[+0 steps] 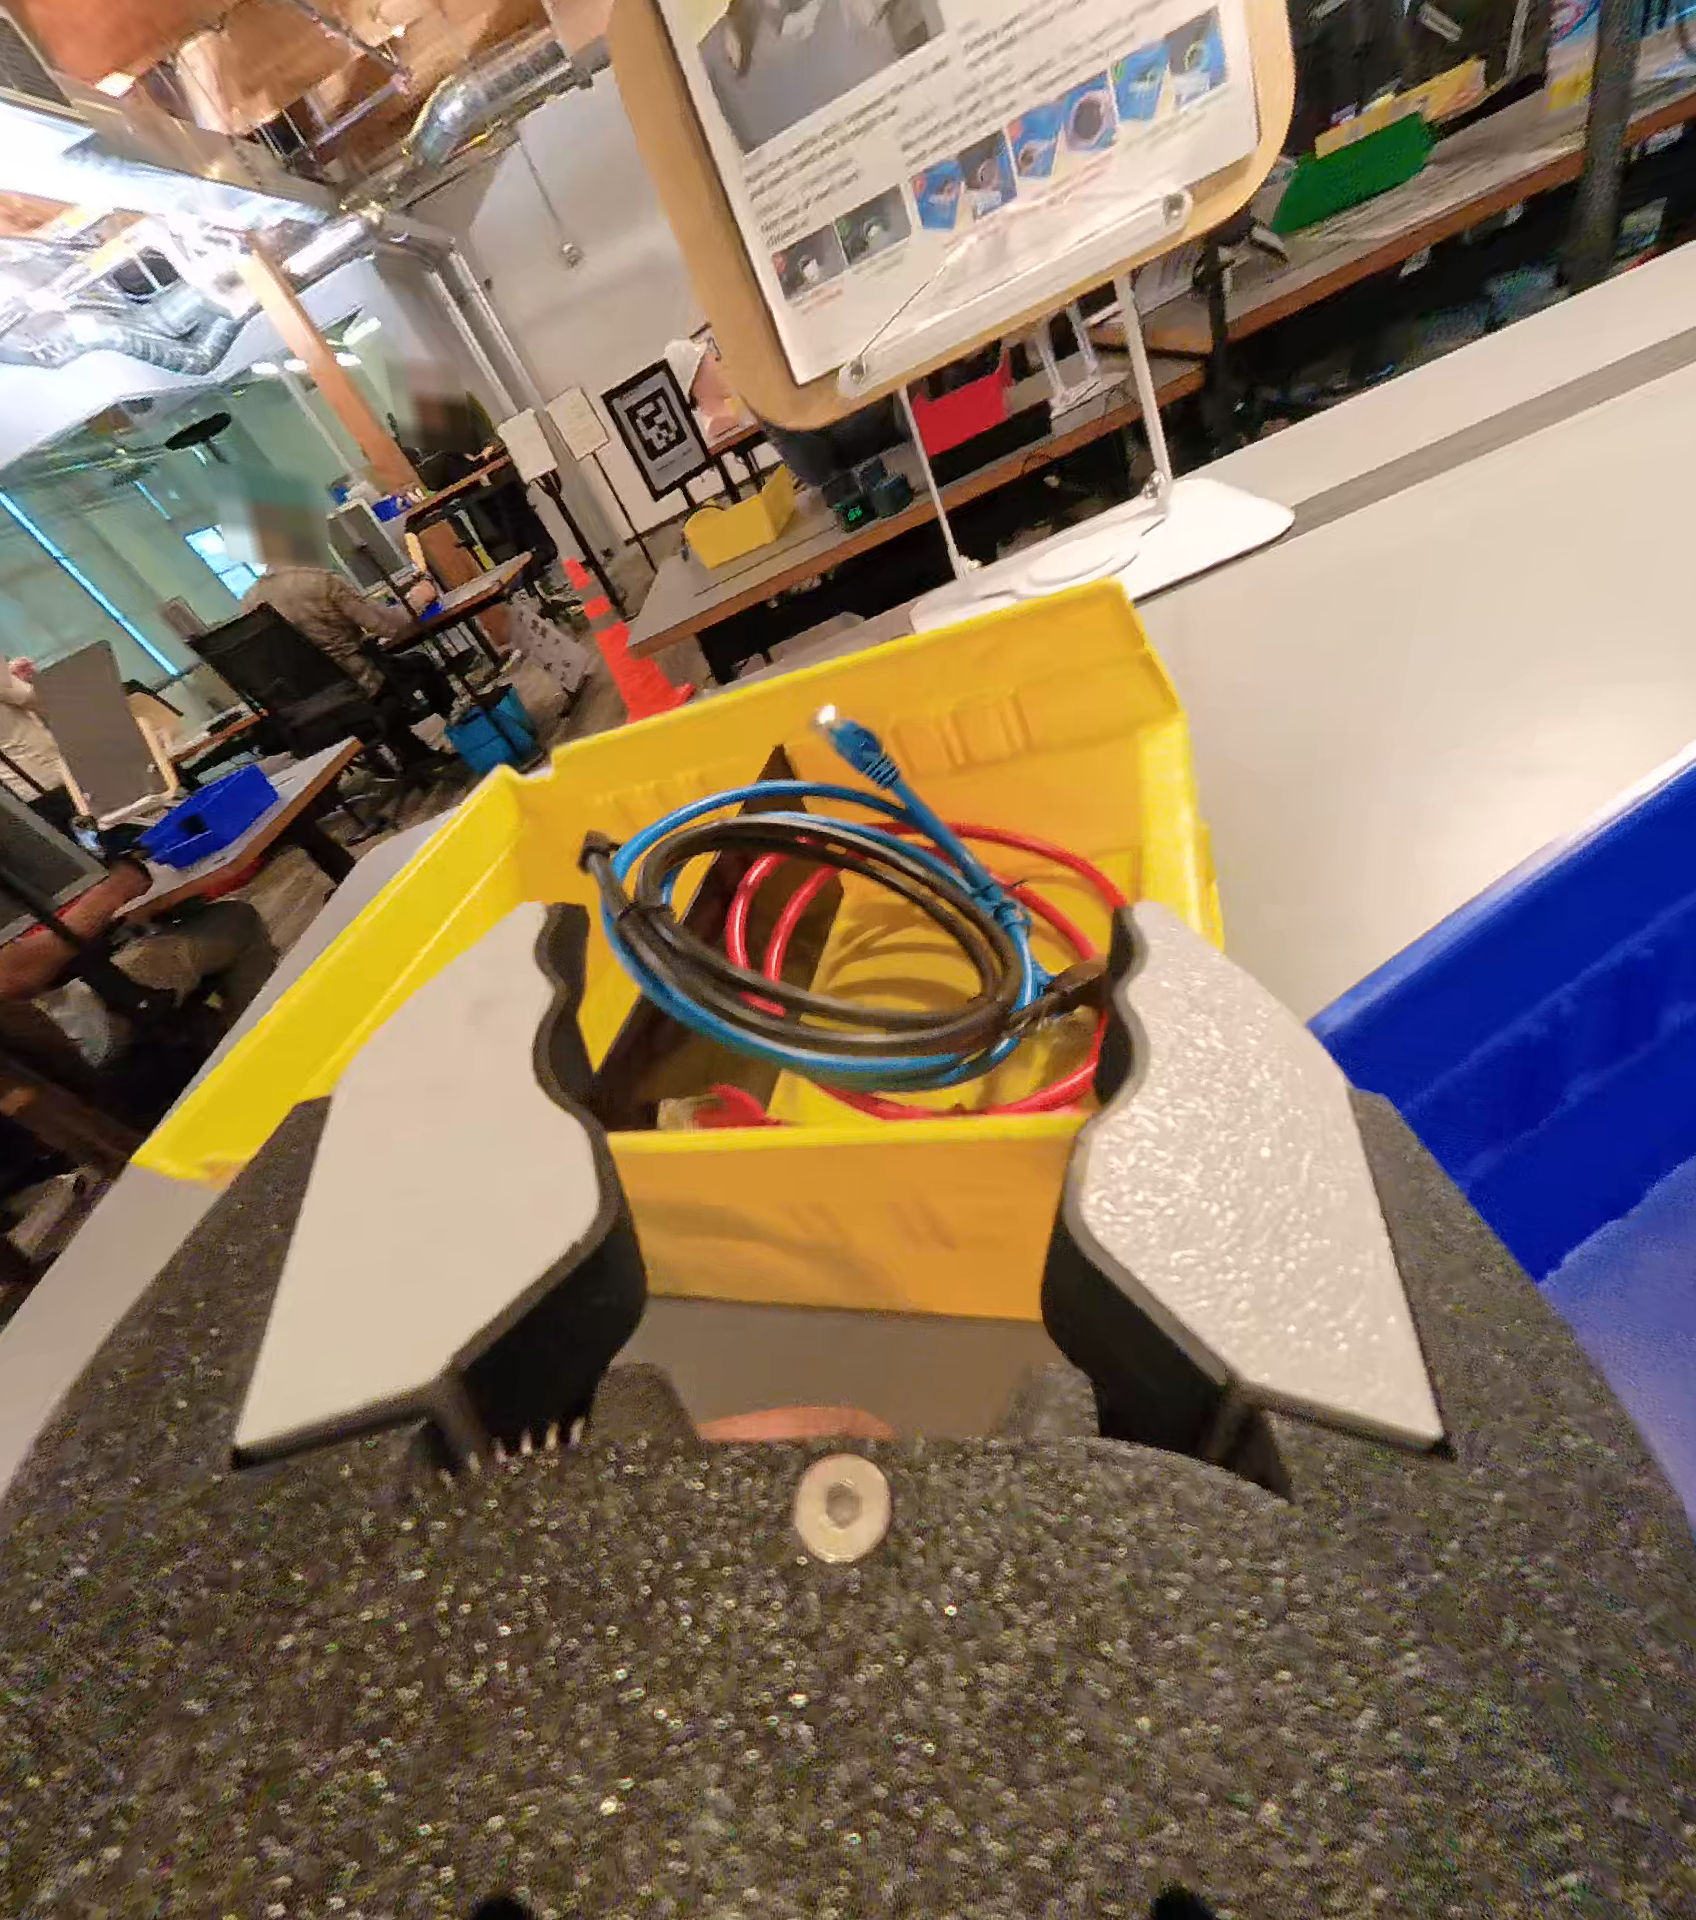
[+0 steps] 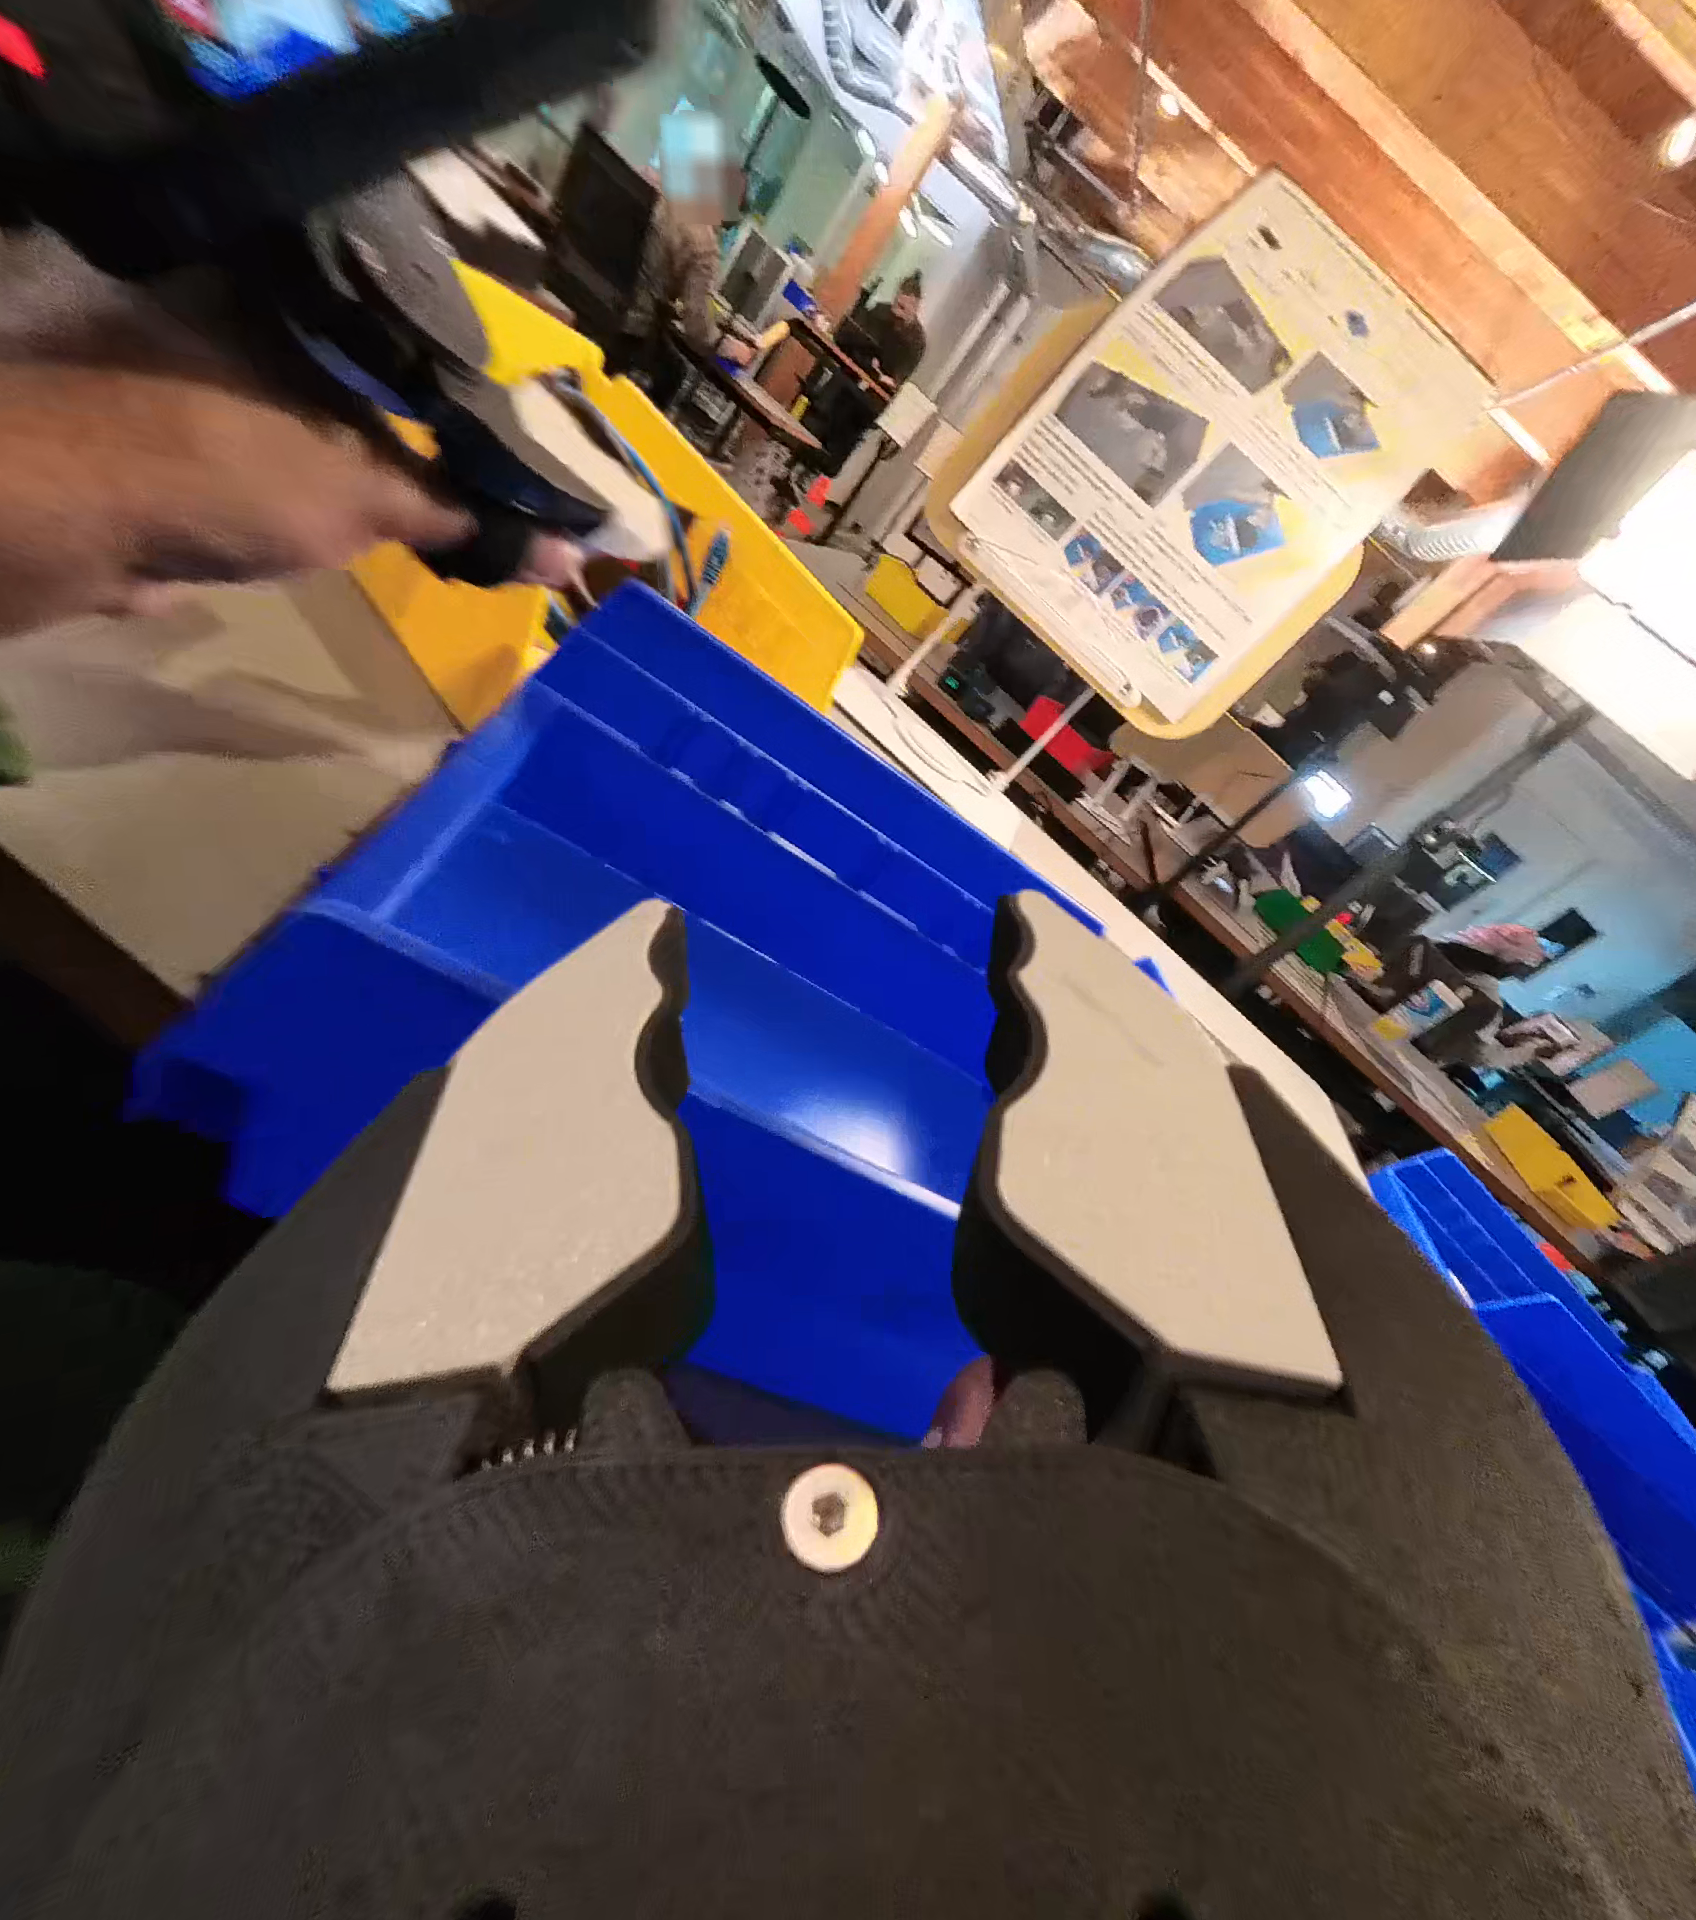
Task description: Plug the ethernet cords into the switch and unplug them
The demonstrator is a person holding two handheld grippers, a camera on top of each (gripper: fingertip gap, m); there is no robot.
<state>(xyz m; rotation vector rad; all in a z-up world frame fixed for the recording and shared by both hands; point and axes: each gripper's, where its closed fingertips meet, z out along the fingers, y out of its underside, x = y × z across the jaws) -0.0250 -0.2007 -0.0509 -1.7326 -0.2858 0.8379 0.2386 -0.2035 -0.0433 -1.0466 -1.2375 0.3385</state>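
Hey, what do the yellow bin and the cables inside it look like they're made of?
Yellow bin: looks like moulded hard plastic, smooth and slightly glossy, with ribs pressed into its walls. Cables: blue, black and red, apparently rubbery plastic jackets with a soft sheen, bending in loose coils; the blue one's plug looks like clear plastic.

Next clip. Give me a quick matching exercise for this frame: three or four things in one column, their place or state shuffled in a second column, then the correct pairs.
Things:
1. blue cord
2. red cord
3. left gripper
4. blue bin

Places or states:
A. open, fingertips at the yellow bin
B. ahead of the right gripper
C. coiled with a black cord, one plug sticking up
D. coiled underneath, low in the yellow bin

Pairs: 1-C, 2-D, 3-A, 4-B
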